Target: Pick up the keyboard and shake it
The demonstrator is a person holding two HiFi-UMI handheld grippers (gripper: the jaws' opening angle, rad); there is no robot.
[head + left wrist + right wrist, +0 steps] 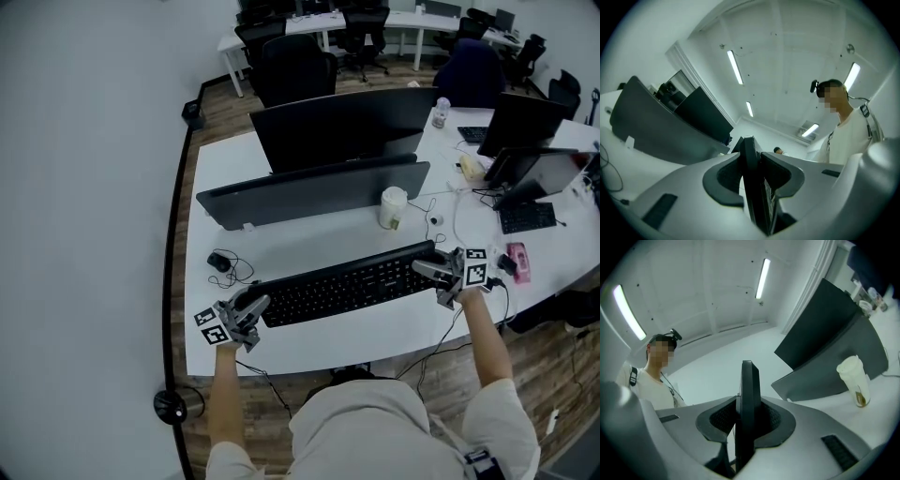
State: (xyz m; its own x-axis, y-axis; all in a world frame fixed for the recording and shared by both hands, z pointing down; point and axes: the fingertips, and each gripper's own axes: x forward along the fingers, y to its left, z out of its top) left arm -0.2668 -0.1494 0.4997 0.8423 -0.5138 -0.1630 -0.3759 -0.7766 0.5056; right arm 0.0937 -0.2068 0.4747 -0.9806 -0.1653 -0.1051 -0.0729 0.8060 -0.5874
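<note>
I hold the black keyboard [347, 284] by its two short ends, one gripper on each. In the head view it stretches across the near half of the white desk [309, 349], running from its eight o'clock end up to its two o'clock end, keys facing up at me.

My left gripper [246, 314] is clamped on the eight o'clock end. In the left gripper view the board's thin edge stands between my dark pads [723, 180], both pressed against it with no gap. My right gripper [436, 272] is clamped on the two o'clock end. In the right gripper view the same dark slab rises straight up between the two pads [772, 420], gripped on both faces.

I cannot tell from the head view whether the keyboard is clear of the desk.

At twelve o'clock from the keyboard a low, dark monitor [314, 192] leans with its back toward me, and a second, taller monitor [342, 127] stands beyond it. A white paper cup [393, 207] stands at one o'clock from the keyboard's middle, just beside the low monitor's right end. A small black mouse [220, 262] with a coiled cable lies at ten o'clock from my left gripper. A pink object [518, 261] lies at three o'clock from my right gripper.
</note>
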